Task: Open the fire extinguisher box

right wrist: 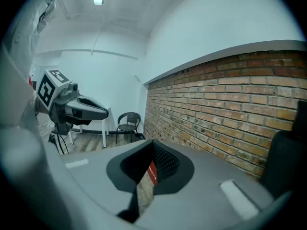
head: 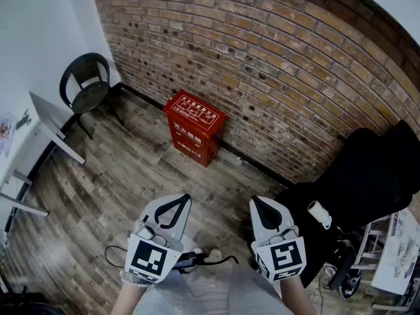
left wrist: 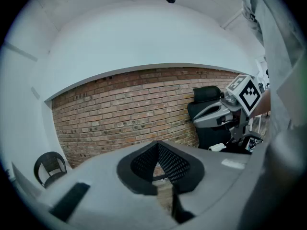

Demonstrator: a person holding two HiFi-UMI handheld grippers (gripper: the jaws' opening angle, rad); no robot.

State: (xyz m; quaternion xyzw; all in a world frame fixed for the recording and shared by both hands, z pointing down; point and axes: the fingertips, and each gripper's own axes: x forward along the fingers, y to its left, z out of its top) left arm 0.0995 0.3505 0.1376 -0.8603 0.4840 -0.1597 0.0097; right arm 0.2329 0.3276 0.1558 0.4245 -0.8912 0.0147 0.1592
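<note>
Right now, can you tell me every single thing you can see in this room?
fire extinguisher box: one, red, on the floor against the brick wall, closed
brick wall: one, reddish brown, behind the box
floor: one, grey-brown wood planks, under everything
chair: one, black, in the left corner
table: one, white, at the left edge
office chair: one, black, at the right by the wall
small object: one, white, on the office chair; too small to name
left tongs: one, white and black, bottom left, shut, holding nothing
right tongs: one, white and black, bottom right, shut, holding nothing
</note>
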